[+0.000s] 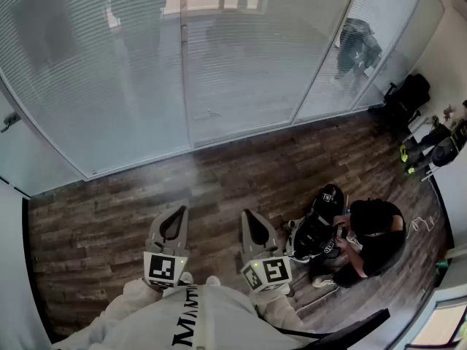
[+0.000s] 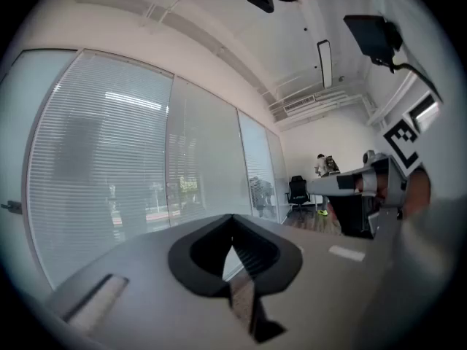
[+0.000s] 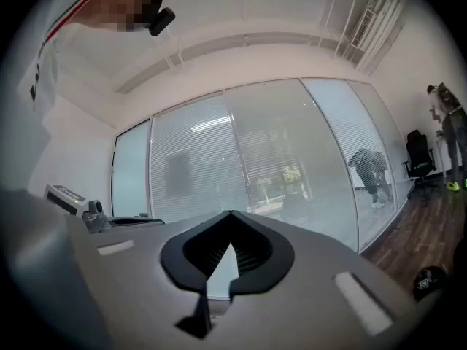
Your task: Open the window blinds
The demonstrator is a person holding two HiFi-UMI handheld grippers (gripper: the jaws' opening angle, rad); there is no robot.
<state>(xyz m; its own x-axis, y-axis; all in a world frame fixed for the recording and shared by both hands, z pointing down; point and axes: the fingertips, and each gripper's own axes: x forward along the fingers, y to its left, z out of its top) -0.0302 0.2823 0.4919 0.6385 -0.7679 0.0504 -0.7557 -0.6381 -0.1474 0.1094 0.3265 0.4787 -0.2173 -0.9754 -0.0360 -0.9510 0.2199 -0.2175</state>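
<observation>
White slatted blinds (image 1: 109, 71) hang shut behind a curved glass wall, and only faint outside shapes show through. In the left gripper view the blinds (image 2: 102, 173) fill the left half. They span the middle of the right gripper view (image 3: 197, 166). My left gripper (image 1: 183, 209) and right gripper (image 1: 246, 212) are held level side by side over the wooden floor, well short of the glass. The left gripper (image 2: 232, 217) has its tips meeting with nothing between them. The right gripper (image 3: 230, 214) is shut and empty too. I see no cord or wand for the blinds.
A person (image 1: 372, 232) crouches on the floor at the right over dark bags (image 1: 321, 224). A black office chair (image 1: 405, 97) and more bags stand by the far right wall. A door handle (image 1: 9, 120) shows at the left edge.
</observation>
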